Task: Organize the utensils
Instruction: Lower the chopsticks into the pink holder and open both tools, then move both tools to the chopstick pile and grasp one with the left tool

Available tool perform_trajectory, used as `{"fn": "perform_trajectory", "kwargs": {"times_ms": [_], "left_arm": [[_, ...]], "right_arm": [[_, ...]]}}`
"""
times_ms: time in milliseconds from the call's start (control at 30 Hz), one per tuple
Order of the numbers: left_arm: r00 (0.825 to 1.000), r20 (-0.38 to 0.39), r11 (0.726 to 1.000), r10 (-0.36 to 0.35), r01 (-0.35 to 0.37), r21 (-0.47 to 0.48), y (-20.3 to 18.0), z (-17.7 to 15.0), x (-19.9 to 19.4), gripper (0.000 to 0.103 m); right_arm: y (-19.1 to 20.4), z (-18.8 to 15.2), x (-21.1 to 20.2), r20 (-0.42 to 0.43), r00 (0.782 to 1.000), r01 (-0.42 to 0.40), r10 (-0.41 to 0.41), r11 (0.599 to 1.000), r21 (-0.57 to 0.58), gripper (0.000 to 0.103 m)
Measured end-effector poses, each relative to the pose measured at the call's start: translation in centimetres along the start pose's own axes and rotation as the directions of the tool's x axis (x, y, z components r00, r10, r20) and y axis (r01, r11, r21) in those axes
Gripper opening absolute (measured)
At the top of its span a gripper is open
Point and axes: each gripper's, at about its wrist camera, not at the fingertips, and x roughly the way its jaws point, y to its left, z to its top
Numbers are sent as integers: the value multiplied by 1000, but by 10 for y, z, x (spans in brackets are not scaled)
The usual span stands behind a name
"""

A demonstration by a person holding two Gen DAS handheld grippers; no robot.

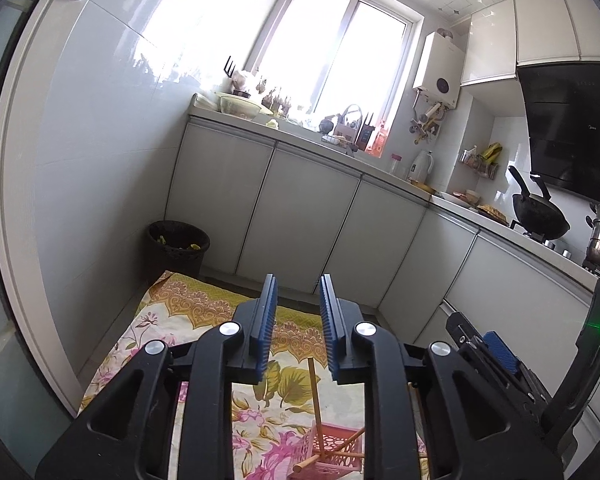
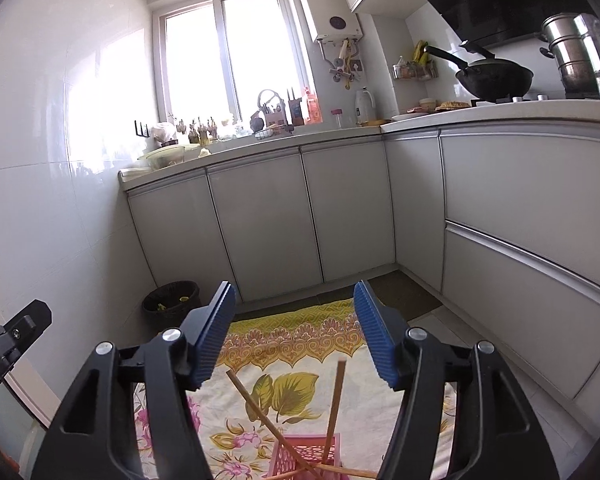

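A: While left wrist view looks down, left gripper is part open, holding nothing; pink slotted plastic basket with wooden chopsticks sits below on floral cloth.

B: Right wrist view: right gripper wide open, empty, above the same basket; chopsticks lean inside it.

No lettering, label, brand or number is legible in either view.

Chopsticks jut up from basket, blocking straight drop; cloth ahead bare, bin far-left.
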Motion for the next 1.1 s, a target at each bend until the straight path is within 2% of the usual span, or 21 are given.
{"fn": "perform_trajectory", "kwargs": {"times_ms": [133,300,400,433,467,500,567,633,767,867,933,1000,1033,1100], "left_arm": [[1000,8,1000,-5,5,2,-2,4,-17,23],[1000,14,1000,-21,21,20,-12,4,-47,28],[1000,11,999,-28,28,31,-18,-1,-66,39],[999,10,999,-31,30,32,-20,-4,-72,46],[999,9,999,-30,30,33,-22,-6,-78,58],[1000,13,999,-29,28,33,-23,-9,-86,65],[999,30,999,-31,30,29,-26,-15,-101,88],[999,33,998,-40,39,47,-32,-21,-115,95],[998,-19,990,-56,58,125,-46,-36,-130,96],[992,-98,979,-74,91,181,-53,-50,-131,96],[979,-184,964,-85,128,232,-61,-64,-125,96],[954,-285,940,-91,177,292,-71,-81,-114,96],[936,-342,924,-86,203,322,-78,-91,-106,96],[887,-457,889,-67,261,377,-91,-115,-89,96]], "right_arm": [[-4,8,-21,25,1000,8,-8,1000,9,69],[-15,17,-59,57,998,27,-28,999,19,87],[-25,19,-83,69,996,55,-56,998,21,96],[-29,19,-91,68,996,60,-62,998,22,96],[-32,19,-97,64,996,68,-70,997,23,96],[-35,18,-104,59,995,81,-82,996,23,96],[-41,15,-114,33,995,98,-99,995,12,96],[-49,10,-125,12,994,112,-112,994,12,96],[-73,-9,-145,-36,989,144,-143,989,23,96],[-101,-30,-158,-94,980,180,-176,983,38,96],[-121,-47,-168,-144,971,202,-192,978,57,96],[-144,-65,-175,-206,958,222,-201,971,84,96],[-154,-75,-178,-239,949,232,-204,968,98,96],[-175,-94,-181,-312,929,252,-201,959,132,96]]}}
